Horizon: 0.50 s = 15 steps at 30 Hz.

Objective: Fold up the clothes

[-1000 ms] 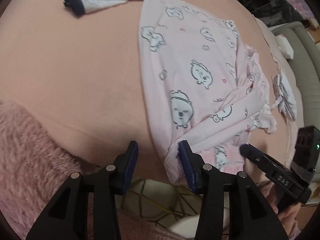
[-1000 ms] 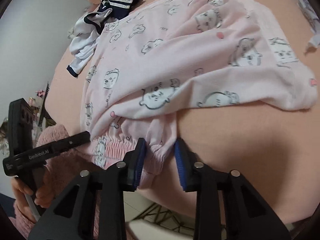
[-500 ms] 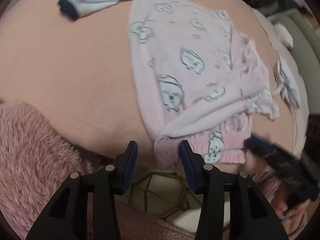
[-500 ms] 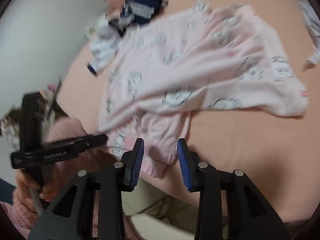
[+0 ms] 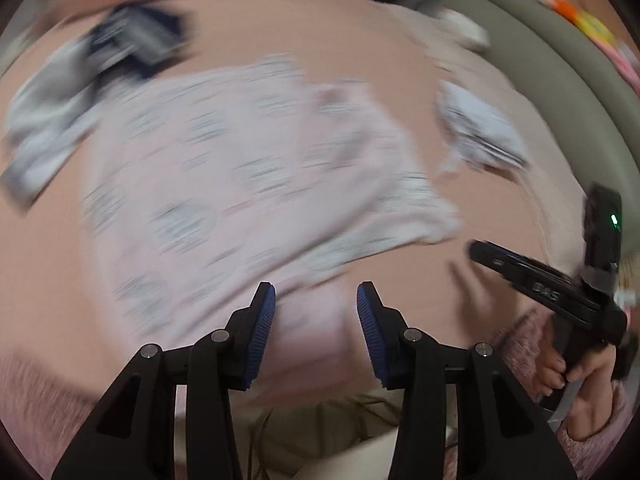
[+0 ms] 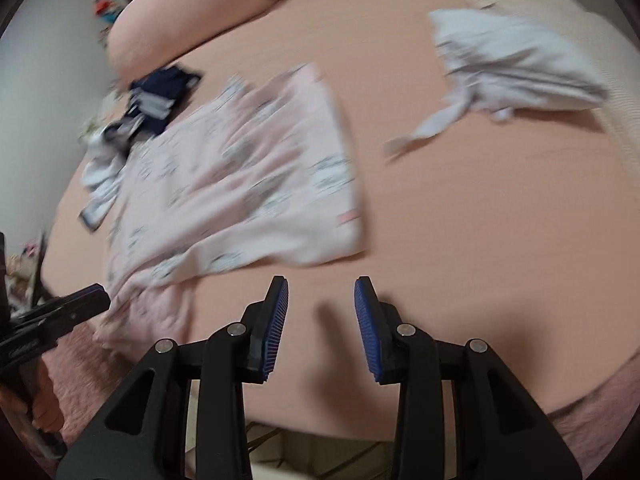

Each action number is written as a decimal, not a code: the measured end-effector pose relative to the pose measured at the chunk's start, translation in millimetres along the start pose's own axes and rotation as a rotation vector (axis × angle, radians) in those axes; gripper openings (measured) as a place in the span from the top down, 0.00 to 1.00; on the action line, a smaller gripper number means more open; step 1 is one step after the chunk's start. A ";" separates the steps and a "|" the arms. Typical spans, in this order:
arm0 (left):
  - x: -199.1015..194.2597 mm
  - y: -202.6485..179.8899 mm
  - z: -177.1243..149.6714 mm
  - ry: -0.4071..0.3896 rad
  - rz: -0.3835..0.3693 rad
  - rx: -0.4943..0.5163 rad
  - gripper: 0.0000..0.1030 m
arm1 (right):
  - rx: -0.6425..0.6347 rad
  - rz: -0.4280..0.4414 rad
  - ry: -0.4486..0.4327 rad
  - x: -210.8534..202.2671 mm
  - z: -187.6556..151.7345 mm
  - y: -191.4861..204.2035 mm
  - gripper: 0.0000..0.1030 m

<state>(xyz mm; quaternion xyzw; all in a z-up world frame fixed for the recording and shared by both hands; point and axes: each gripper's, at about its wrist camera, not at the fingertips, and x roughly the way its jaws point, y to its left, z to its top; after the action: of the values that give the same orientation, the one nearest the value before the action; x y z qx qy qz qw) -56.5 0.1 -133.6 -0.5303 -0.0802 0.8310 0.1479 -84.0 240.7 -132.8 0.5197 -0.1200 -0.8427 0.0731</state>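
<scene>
Your peach bed sheet (image 6: pixel 480 208) fills both views. The pink printed pajamas (image 6: pixel 248 184) lie spread across it, a navy-and-white garment (image 6: pixel 160 96) touching their far-left corner and a white garment (image 6: pixel 516 64) well apart to their right. Your left gripper (image 5: pixel 316 320) has its jaws parted, the pajamas' near edge blurred between them, grip unclear. Your right gripper (image 6: pixel 321 320), just right of the pajamas, stands apart and empty over bare sheet.

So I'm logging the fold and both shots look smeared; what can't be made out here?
- Left wrist view: motion blur smears the print on the pink pyjamas, so their folds are unreadable.
- Left wrist view: whether the left claw touches the pink cloth between its fingers is blurred.
- Right wrist view: the navy and white garment is too blurred to identify.
- Right wrist view: the frame edge cuts off the left claw at far left.
</scene>
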 end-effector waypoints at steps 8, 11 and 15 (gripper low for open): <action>73.6 -100.6 23.4 0.046 -0.010 0.275 0.57 | 0.121 -0.033 -0.021 -6.6 -3.4 -46.4 0.66; 95.1 -116.0 27.5 0.057 0.024 0.331 0.57 | 0.152 -0.023 -0.004 -2.0 -4.1 -55.8 0.66; 113.8 -124.4 28.3 0.038 0.085 0.380 0.65 | 0.162 0.006 0.018 7.8 -3.3 -58.8 0.65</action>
<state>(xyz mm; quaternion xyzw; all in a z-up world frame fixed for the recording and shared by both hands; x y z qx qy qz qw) -106.9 155.8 -183.1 -0.5111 0.1035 0.8266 0.2116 -84.4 294.9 -157.3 0.5312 -0.1888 -0.8252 0.0346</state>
